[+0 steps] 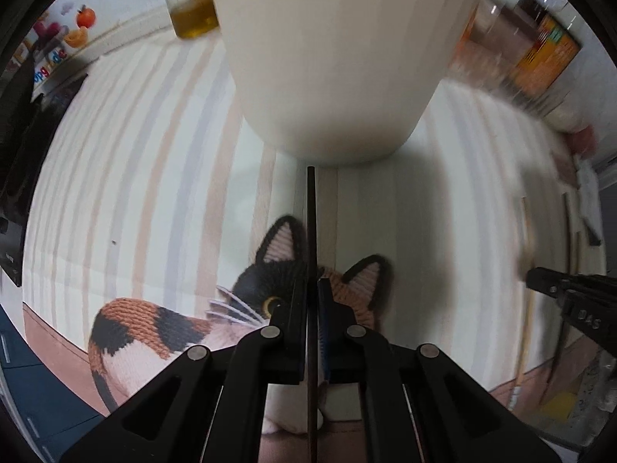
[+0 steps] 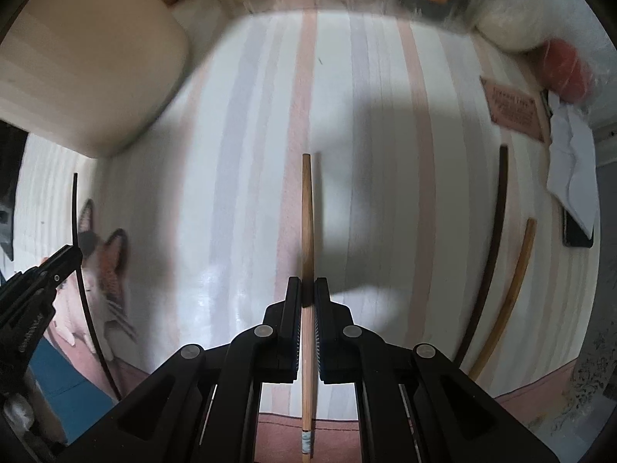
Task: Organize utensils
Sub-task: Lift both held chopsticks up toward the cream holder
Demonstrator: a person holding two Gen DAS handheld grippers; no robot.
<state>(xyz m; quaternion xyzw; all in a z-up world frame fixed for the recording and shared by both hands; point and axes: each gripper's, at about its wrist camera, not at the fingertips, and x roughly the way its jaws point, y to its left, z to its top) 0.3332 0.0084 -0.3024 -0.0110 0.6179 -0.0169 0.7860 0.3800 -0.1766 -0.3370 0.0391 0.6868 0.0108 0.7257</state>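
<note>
Left wrist view: left hand-held gripper [image 1: 312, 301] closed tight on a dark chopstick [image 1: 311, 231]. The stick runs straight up the centre of the frame, tip ending just below the base of a cream cylindrical holder [image 1: 331, 58] that fills the upper middle. Striped tabletop [image 1: 135, 173] underneath, with a knitted-cat print [image 1: 193, 320] at lower centre. Oil bottle [image 1: 191, 4] at upper left. Right hand-held gripper [image 1: 540, 279] enters at right edge, blurred.

Right wrist view: right hand-held gripper [image 2: 307, 293] clamped on a light wooden chopstick [image 2: 307, 212], held vertical in mid-frame, tip above the striped tabletop [image 2: 385, 77]. Cream holder [image 2: 85, 58] sits at upper left. Two loose chopsticks lie on the tabletop at right: one dark [image 2: 489, 254], one light [image 2: 509, 297], side by side, near but not touching. Left hand-held gripper [image 2: 71, 256] at left edge, gripping the dark chopstick [image 2: 88, 308].
</note>
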